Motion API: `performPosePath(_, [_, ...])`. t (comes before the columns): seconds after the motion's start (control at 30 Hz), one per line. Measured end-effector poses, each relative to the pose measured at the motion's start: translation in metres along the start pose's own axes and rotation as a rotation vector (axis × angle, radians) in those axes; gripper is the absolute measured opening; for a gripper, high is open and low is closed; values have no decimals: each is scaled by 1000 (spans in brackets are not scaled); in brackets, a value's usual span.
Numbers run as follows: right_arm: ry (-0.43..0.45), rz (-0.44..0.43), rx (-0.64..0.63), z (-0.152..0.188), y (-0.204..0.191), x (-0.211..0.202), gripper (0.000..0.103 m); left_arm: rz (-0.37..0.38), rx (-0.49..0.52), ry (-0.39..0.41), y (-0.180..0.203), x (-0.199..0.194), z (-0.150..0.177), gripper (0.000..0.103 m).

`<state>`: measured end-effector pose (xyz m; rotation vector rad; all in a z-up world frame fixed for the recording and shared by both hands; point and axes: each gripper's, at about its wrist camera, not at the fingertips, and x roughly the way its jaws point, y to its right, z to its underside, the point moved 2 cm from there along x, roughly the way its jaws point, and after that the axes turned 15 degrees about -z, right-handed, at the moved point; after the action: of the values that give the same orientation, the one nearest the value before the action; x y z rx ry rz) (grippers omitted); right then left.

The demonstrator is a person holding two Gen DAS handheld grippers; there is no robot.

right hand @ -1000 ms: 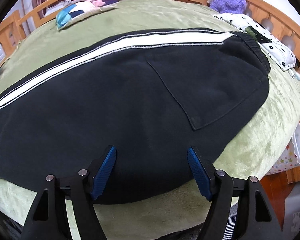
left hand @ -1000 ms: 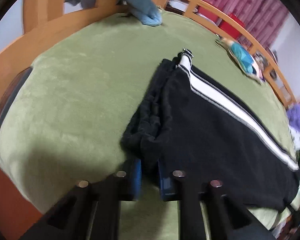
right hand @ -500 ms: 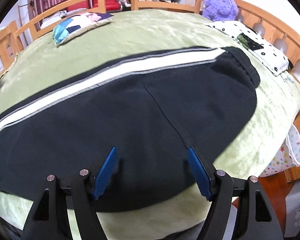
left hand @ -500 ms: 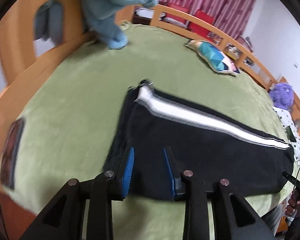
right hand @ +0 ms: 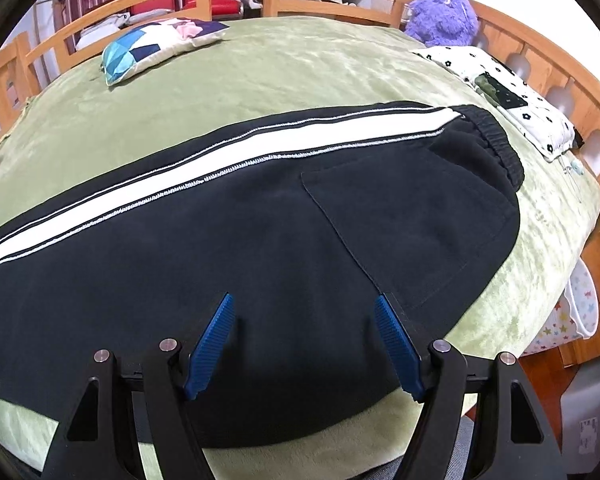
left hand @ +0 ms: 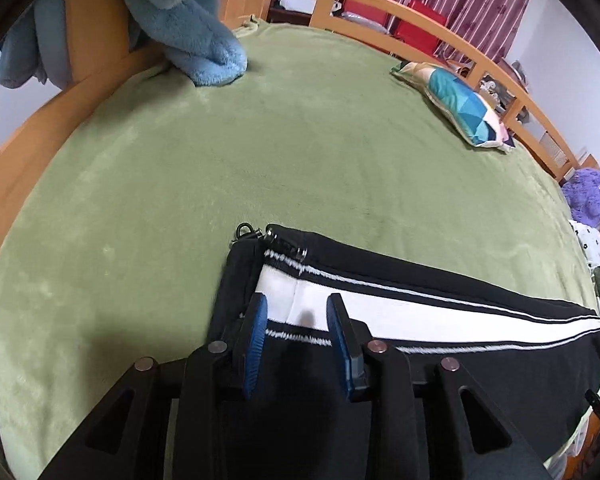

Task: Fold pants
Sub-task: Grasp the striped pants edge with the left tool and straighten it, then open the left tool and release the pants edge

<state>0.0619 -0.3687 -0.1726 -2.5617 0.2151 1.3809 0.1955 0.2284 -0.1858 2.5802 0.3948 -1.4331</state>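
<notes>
Black pants [right hand: 228, 248] with a white side stripe lie flat along the near edge of a bed covered by a green blanket [left hand: 260, 128], already doubled leg over leg, the ankle cuffs at the left end and the elastic waistband at the right. The crosswise folds appear still undone. The left gripper [left hand: 296, 316] sits above the cuff end over the stripe, its blue fingers parted and holding nothing. The right gripper [right hand: 304, 320] hovers over the seat near the back pocket, fingers wide apart and empty. Well clear of the pants are a patchwork pillow [right hand: 152, 44], a blue plush toy [left hand: 196, 40], a purple plush toy [right hand: 440, 16] and a white patterned pillow [right hand: 500, 96]; nothing blocks the fold.
</notes>
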Motion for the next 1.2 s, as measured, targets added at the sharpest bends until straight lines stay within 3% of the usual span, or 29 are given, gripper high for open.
performPosePath(0.07, [0,4,-10,-3,-6,3,72,-20,14,-6,3,8,0,25])
performPosePath(0.1, [-2,0,-11,-4,-9,4,72,-63,36,14,4,8,0,2])
performPosePath(0.2, [-4,-32,-12,-7,-21,9,72,-77,-17,75,-17,-1,-8,2])
performPosePath(0.27, [-4,-37,-21,-6,-28,10,72,-138,-70,81,-37,-3,-16,2])
performPosePath(0.37, [-4,-59,-31,-4,-35,11,72,14,-85,32,-50,-5,-16,2])
performPosePath(0.43, [-5,-67,-40,-1,-40,10,72,15,-59,57,-47,-19,-9,2])
performPosePath(0.5, [0,-77,-36,2,-42,8,72,54,-23,49,-38,-32,3,9])
performPosePath(0.57, [5,-98,-21,4,-41,5,72,105,-8,36,-30,-42,16,23])
performPosePath(0.7, [22,-115,-31,11,-44,-7,72,117,-18,64,-24,-75,55,55])
performPosePath(0.8, [38,-136,-41,15,-46,-15,72,129,-63,65,-35,-91,76,55])
performPosePath(0.9, [50,-163,-36,18,-44,-22,72,85,-96,31,-44,-95,99,55])
performPosePath(1.0, [53,-185,-37,24,-45,-25,72,128,-208,9,-61,-93,117,54])
performPosePath(1.07, [51,-190,-46,27,-47,-27,72,120,-262,-19,-71,-86,126,55])
performPosePath(1.2, [51,-189,-69,33,-51,-32,72,138,-308,-44,-84,-77,142,55])
